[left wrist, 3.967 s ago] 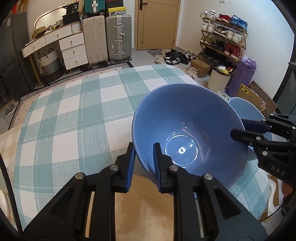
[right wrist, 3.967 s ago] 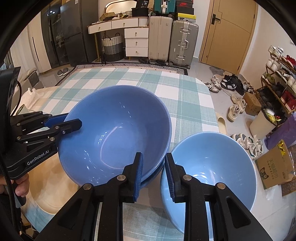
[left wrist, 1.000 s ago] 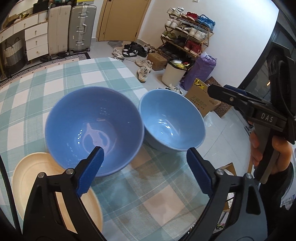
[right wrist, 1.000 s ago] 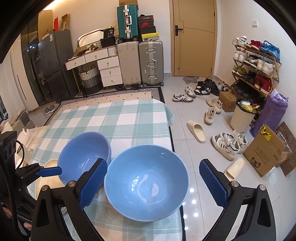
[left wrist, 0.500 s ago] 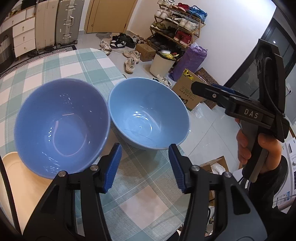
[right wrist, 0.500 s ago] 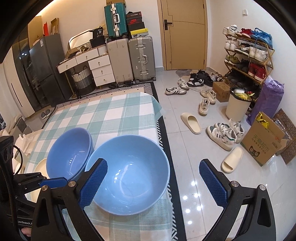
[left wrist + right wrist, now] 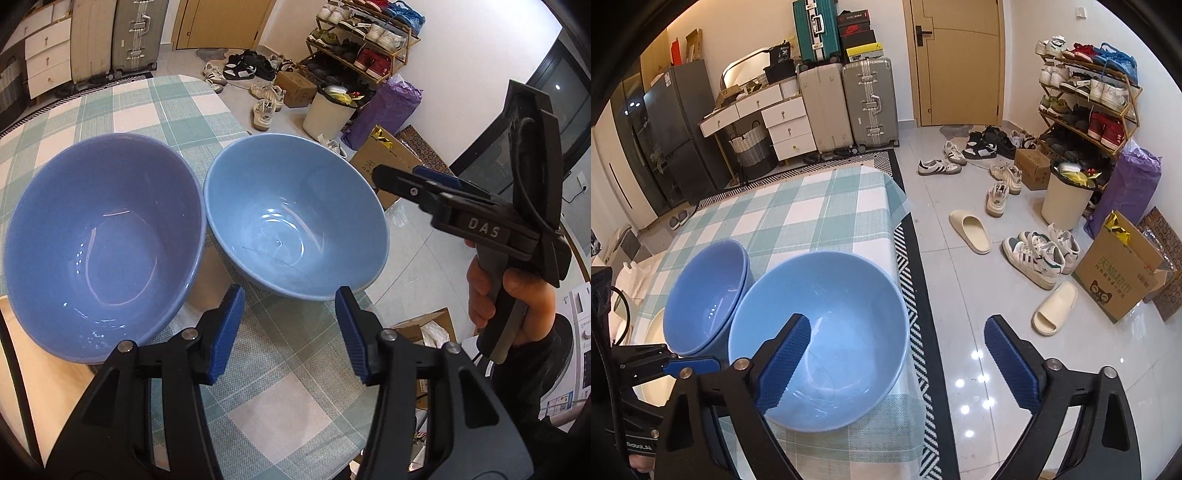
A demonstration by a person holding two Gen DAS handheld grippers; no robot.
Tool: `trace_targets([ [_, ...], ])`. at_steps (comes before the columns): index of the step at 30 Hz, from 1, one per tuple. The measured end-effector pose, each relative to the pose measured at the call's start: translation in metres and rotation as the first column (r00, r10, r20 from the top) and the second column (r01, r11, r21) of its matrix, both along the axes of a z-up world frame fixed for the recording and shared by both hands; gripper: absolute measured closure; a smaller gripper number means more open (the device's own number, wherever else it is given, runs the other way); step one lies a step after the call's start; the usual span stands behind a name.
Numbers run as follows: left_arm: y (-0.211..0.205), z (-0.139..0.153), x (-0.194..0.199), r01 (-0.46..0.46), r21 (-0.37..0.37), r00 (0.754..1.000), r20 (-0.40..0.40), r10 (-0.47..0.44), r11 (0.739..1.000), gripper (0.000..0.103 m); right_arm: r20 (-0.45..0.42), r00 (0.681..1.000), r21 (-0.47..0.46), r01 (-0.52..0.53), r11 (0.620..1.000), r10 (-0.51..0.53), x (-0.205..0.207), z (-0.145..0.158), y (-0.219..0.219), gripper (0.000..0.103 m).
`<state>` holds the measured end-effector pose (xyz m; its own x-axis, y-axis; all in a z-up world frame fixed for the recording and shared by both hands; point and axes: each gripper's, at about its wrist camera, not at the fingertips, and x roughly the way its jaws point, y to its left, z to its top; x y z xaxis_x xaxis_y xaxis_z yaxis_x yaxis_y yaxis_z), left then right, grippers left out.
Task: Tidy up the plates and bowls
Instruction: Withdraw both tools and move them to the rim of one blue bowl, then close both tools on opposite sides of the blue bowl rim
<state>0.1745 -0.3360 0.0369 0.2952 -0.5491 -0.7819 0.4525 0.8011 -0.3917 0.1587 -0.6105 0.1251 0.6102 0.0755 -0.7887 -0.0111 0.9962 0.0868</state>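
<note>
A light blue bowl [image 7: 295,221] stands near the table's right edge; it also shows in the right wrist view [image 7: 820,339]. Left of it are two darker blue bowls, stacked [image 7: 99,240], also in the right wrist view [image 7: 705,299]. A cream plate [image 7: 40,398] lies at the near left, partly under the stack. My left gripper [image 7: 288,332] is open and empty, just in front of the light bowl's near rim. My right gripper [image 7: 897,365] is wide open and empty above that bowl's right side.
The table has a green and white checked cloth [image 7: 798,218], and its right edge drops to a tiled floor with shoes, slippers, a cardboard box [image 7: 1123,273] and a bin [image 7: 1067,195]. Suitcases and drawers stand at the back.
Both grippers let go of the dark blue bowls and opened. My left gripper swung right toward the light blue bowl, its jaws narrowing then widening a little. My right gripper drew back and up.
</note>
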Motion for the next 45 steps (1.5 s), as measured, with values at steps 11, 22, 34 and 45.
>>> trace_targets([
  [11, -0.007, -0.017, 0.019, -0.021, 0.015, 1.0, -0.023, 0.021, 1.0, 0.055, -0.077, 0.997, 0.012, -0.017, 1.0, 0.018, 0.019, -0.035, -0.003, 0.031],
  [22, -0.011, -0.025, 0.035, -0.034, 0.012, 0.999, -0.034, 0.034, 0.999, 0.055, -0.105, 0.993, 0.021, -0.054, 0.998, 0.056, 0.034, -0.054, 0.006, 0.06],
  [34, -0.012, -0.027, 0.034, -0.043, 0.047, 0.999, -0.005, 0.043, 0.998, 0.069, -0.091, 0.994, -0.016, -0.066, 0.998, 0.064, 0.031, -0.054, 0.01, 0.08],
  [45, -0.013, -0.024, 0.028, -0.027, 0.062, 0.999, 0.03, 0.025, 0.998, 0.07, -0.089, 0.994, -0.033, -0.059, 0.998, 0.056, 0.022, -0.05, 0.011, 0.08],
])
